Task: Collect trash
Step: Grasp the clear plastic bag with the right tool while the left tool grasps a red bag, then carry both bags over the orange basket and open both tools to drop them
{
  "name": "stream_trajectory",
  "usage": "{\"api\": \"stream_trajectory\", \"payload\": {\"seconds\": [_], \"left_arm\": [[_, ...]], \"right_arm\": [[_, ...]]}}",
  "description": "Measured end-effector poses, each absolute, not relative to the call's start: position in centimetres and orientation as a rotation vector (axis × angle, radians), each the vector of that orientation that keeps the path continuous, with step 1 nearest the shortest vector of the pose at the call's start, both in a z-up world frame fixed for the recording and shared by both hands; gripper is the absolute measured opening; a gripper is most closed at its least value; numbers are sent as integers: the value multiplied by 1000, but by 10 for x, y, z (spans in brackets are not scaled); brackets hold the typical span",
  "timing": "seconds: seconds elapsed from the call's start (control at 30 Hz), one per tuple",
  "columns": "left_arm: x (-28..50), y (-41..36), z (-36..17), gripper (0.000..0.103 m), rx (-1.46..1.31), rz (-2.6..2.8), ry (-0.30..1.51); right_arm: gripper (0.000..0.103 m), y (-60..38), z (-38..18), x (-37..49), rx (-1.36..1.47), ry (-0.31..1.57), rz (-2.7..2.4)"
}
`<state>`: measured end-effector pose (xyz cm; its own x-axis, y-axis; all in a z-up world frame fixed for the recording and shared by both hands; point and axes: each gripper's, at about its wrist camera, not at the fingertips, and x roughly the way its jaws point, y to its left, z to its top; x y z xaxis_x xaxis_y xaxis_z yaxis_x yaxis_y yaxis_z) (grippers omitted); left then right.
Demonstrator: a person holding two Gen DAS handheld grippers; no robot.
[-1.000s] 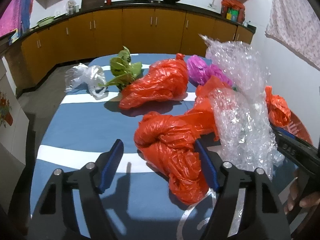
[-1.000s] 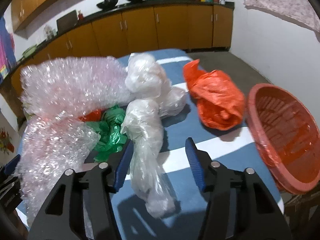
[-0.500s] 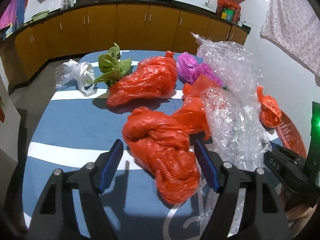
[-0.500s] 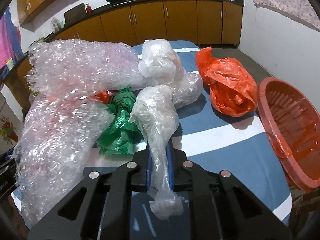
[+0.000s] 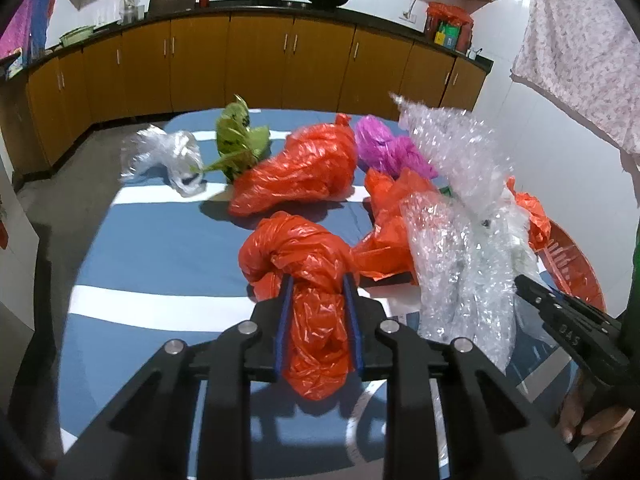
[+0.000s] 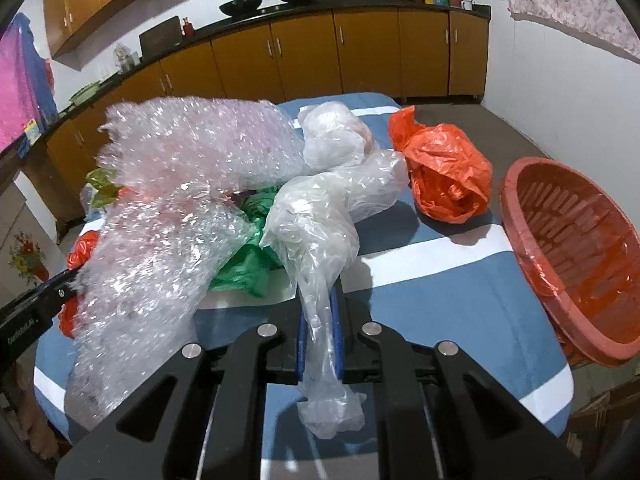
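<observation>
My left gripper (image 5: pixel 318 292) is shut on a knotted orange plastic bag (image 5: pixel 304 264) lying on the blue striped table (image 5: pixel 160 248). My right gripper (image 6: pixel 320 312) is shut on the tail of a clear plastic bag (image 6: pixel 320 224), which is lifted a little off the table. A red plastic basket (image 6: pixel 568 248) stands at the table's right edge, to the right of the right gripper; it also shows in the left wrist view (image 5: pixel 572 264). A big wad of bubble wrap (image 6: pixel 180 208) lies between the two grippers.
More trash lies on the table: a large orange bag (image 5: pixel 304 168), a purple bag (image 5: pixel 388 148), a clear bag (image 5: pixel 164 156), green leaves (image 5: pixel 236 144), a green bag (image 6: pixel 252 256), an orange bag (image 6: pixel 444 172) near the basket. Kitchen cabinets (image 5: pixel 260 64) stand behind.
My left gripper has closed on the knotted orange bag. My right gripper closed on the clear bag earlier and has since lifted it slightly.
</observation>
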<state>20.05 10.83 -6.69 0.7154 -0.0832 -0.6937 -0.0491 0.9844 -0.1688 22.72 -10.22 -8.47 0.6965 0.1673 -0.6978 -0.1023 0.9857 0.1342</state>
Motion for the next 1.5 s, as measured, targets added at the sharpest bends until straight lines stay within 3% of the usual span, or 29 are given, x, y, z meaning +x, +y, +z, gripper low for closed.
{"api": "stream_trajectory", "payload": {"seconds": [0.73, 1.13, 1.5], "left_arm": [[150, 81, 14, 23, -168, -178, 568], [177, -38, 38, 23, -102, -419, 537], [237, -170, -3, 23, -33, -628, 615]], "right_arm": [[11, -137, -35, 175, 67, 639, 126], [11, -244, -34, 182, 167, 622, -98], [11, -327, -40, 193, 234, 618, -237]]}}
